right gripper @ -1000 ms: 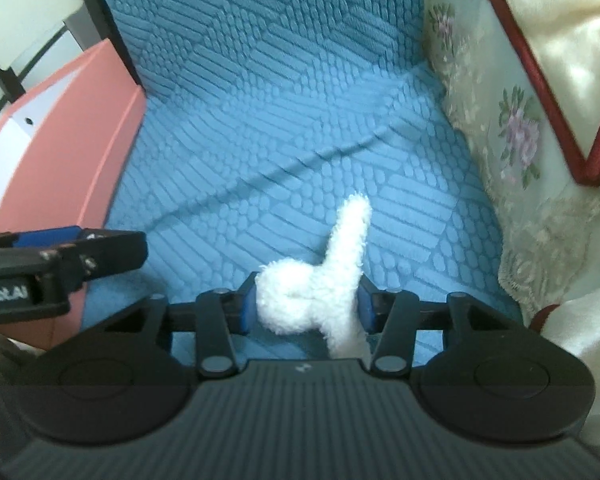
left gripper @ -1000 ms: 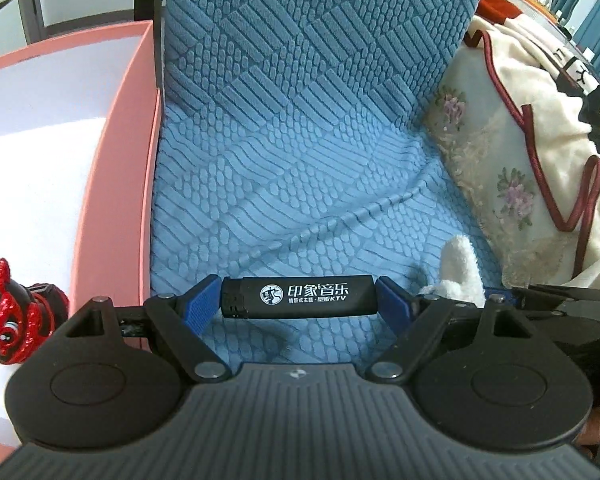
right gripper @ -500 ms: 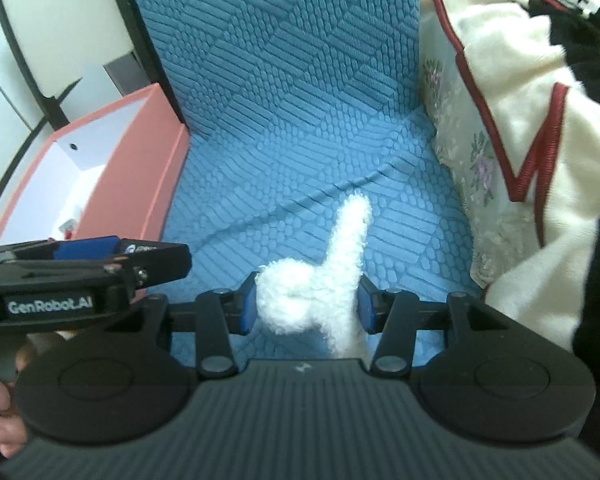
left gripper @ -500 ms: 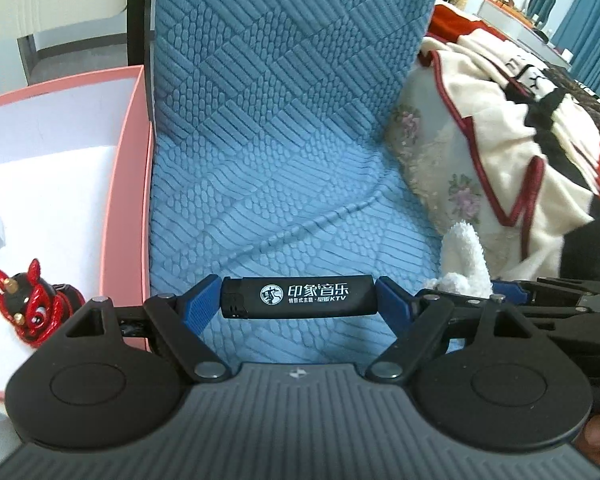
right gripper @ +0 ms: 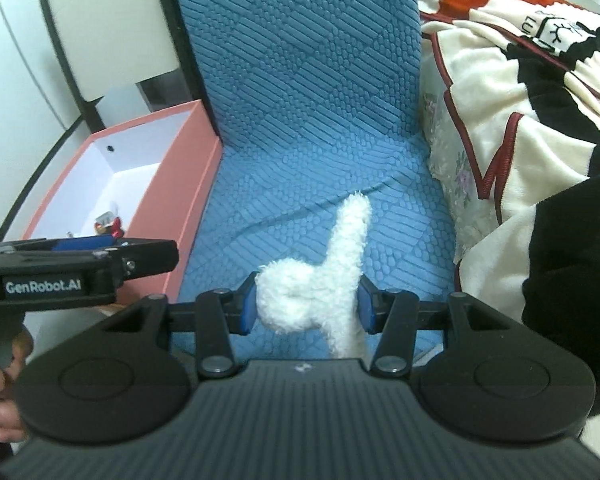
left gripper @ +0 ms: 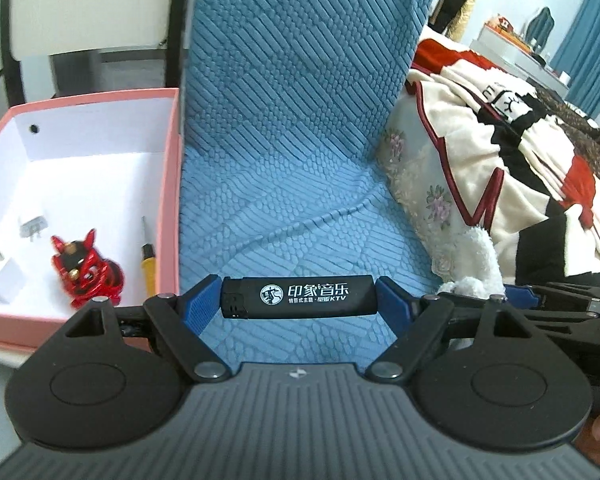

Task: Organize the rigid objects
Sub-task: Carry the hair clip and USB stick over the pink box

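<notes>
My left gripper (left gripper: pixel 299 298) is shut on a black lighter (left gripper: pixel 299 296) with white print, held crosswise above the blue seat cushion (left gripper: pixel 292 208). The pink box (left gripper: pixel 171 184) with a white inside stands just left of it. In the box lie a red figurine (left gripper: pixel 85 272), a yellow-handled tool (left gripper: pixel 148 260) and small white and metal pieces (left gripper: pixel 32 227). My right gripper (right gripper: pixel 306 306) is shut on a white fluffy toy (right gripper: pixel 320 280), also above the cushion. The left gripper shows at the left of the right wrist view (right gripper: pixel 80 268).
The cushion's upright blue back (left gripper: pixel 300 60) rises behind. A cream, red and black blanket (left gripper: pixel 500 160) is piled on the right over a floral cover (left gripper: pixel 420 184). A white panel with a black frame (right gripper: pixel 112 32) stands behind the box (right gripper: pixel 168 184).
Both grippers have risen and pulled back, each keeping its object. More of the inside of the box and the blanket now shows.
</notes>
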The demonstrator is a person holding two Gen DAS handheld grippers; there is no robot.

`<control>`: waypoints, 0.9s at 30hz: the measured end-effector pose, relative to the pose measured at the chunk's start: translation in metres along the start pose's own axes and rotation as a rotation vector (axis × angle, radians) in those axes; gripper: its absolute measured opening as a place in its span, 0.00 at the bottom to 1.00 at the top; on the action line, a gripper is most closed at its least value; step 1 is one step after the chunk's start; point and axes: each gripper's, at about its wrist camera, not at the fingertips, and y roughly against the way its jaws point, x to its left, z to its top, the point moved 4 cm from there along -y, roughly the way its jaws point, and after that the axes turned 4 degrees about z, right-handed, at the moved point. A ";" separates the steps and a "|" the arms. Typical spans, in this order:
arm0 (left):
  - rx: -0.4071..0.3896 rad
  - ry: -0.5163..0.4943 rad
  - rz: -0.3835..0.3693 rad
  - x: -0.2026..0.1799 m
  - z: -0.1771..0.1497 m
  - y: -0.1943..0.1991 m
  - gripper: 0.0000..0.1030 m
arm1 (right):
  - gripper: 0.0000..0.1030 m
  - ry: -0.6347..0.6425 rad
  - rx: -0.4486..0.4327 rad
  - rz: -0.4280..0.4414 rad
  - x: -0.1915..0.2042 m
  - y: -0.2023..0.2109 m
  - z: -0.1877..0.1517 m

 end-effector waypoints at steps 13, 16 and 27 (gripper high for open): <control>-0.040 0.093 0.097 0.065 -0.016 0.060 0.83 | 0.49 0.118 0.000 0.114 0.072 0.008 -0.001; -0.049 0.129 0.128 0.086 -0.021 0.075 0.83 | 0.49 0.157 0.010 0.154 0.096 0.005 -0.002; -0.065 0.239 0.213 0.157 -0.031 0.113 0.83 | 0.50 0.262 0.070 0.271 0.171 -0.013 0.000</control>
